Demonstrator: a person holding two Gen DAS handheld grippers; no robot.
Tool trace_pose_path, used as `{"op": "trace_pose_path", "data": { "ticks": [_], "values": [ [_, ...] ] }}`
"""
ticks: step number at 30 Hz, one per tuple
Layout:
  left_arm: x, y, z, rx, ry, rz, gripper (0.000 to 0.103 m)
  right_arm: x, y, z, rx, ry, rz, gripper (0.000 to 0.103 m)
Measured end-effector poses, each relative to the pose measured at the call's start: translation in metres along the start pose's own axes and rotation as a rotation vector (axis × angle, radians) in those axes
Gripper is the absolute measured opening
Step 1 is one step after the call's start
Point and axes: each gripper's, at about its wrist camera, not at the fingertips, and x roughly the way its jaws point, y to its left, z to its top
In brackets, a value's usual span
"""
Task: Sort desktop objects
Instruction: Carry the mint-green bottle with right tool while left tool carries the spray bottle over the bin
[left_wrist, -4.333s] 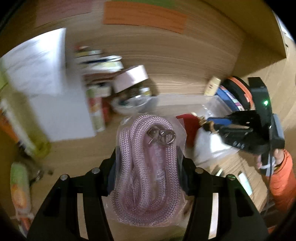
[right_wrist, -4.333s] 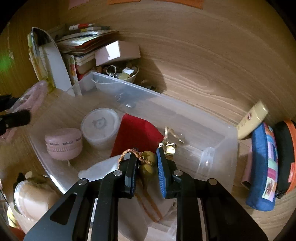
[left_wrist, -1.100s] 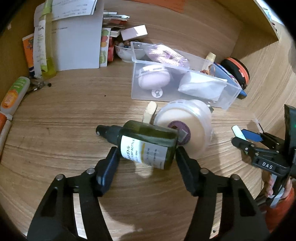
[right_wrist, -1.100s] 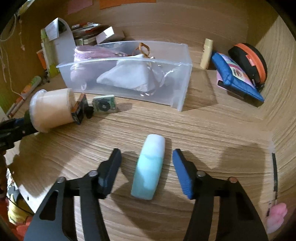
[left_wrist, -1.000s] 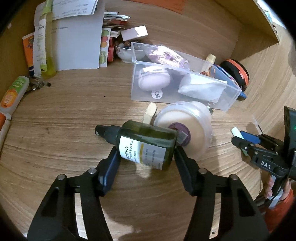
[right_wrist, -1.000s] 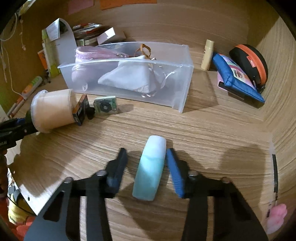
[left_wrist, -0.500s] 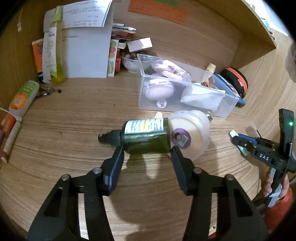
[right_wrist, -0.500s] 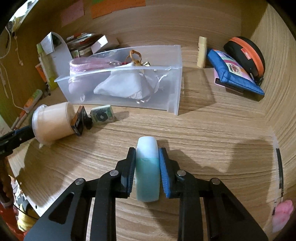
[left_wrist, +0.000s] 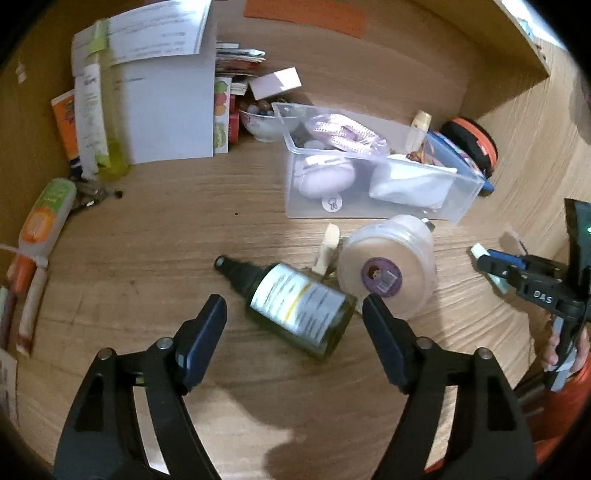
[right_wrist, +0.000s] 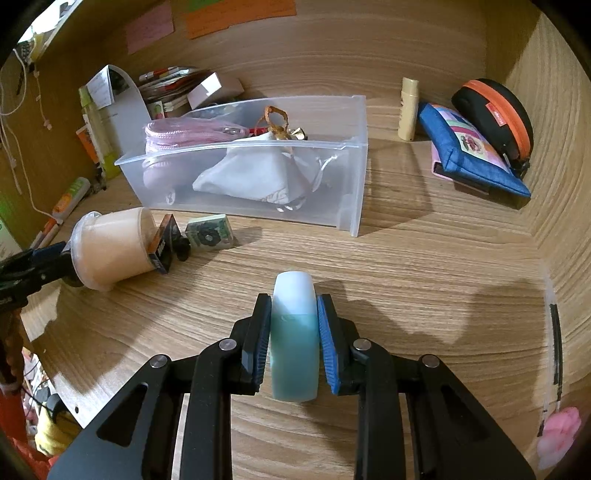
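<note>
The left claw (left_wrist: 293, 314) stood wide apart over the wooden tabletop (left_wrist: 147, 258), its jaws having just been opening, and the dark green pump bottle (left_wrist: 295, 302) lay on its side on the wood between them, touched by neither pad. The bottle's black pump head pointed toward the far left of the tabletop, and its base lay just beside a round cream-coloured tub (left_wrist: 388, 269) that rested tipped on its side. Behind the tub, toward the back edge of the tabletop, sat a clear plastic bin (left_wrist: 369, 206) holding a pink cord in a bag (left_wrist: 340, 129), a pale pink round case (left_wrist: 325, 177) and a white cloth pouch (left_wrist: 410, 184). The right claw (right_wrist: 293, 328) was clamped on a small pale blue-green bottle (right_wrist: 294, 339), both blue pads pressed against its sides, with the bottle's white cap end sticking out past the fingertips toward the bin. In the right wrist view the tub (right_wrist: 110, 251) lay near the left edge of the tabletop, with a small black box (right_wrist: 164, 243) leaning against it and a small green packet (right_wrist: 208, 232) just beside that. Near the back right corner leaned a blue zip pouch (right_wrist: 472, 155), a black case with an orange zip (right_wrist: 495, 110) and a small cream tube (right_wrist: 408, 110) standing upright against the back wall. Papers and bottles (left_wrist: 122, 103) crowded the back left corner.
</note>
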Motion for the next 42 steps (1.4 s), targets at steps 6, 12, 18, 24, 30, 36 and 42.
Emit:
{"op": "trace_pose_path", "data": {
  "ticks": [6, 12, 18, 24, 30, 36, 42],
  "values": [
    [0.02, 0.005, 0.003, -0.017, 0.051, -0.008, 0.061, -0.002, 0.0, -0.001, 0.002, -0.004, -0.005, 0.023],
    [0.012, 0.011, 0.003, -0.042, 0.0, 0.003, 0.061, -0.004, -0.004, 0.002, 0.014, -0.01, 0.0, 0.023],
    [-0.005, 0.005, 0.011, -0.012, -0.055, 0.026, 0.061, -0.011, -0.003, 0.015, 0.001, -0.038, 0.009, 0.023],
    [-0.017, 0.002, 0.025, -0.016, -0.099, 0.008, 0.043, -0.024, -0.001, 0.033, -0.023, -0.086, 0.003, 0.023],
    [-0.01, 0.003, 0.033, -0.007, -0.084, 0.006, 0.041, -0.034, 0.002, 0.048, -0.037, -0.122, 0.007, 0.023],
    [0.015, 0.02, 0.025, -0.076, -0.021, 0.001, 0.041, -0.035, 0.006, 0.05, -0.05, -0.128, 0.013, 0.023],
    [-0.003, 0.019, 0.032, -0.087, -0.083, -0.021, 0.041, -0.037, 0.008, 0.057, -0.059, -0.137, 0.009, 0.023]
  ]
}}
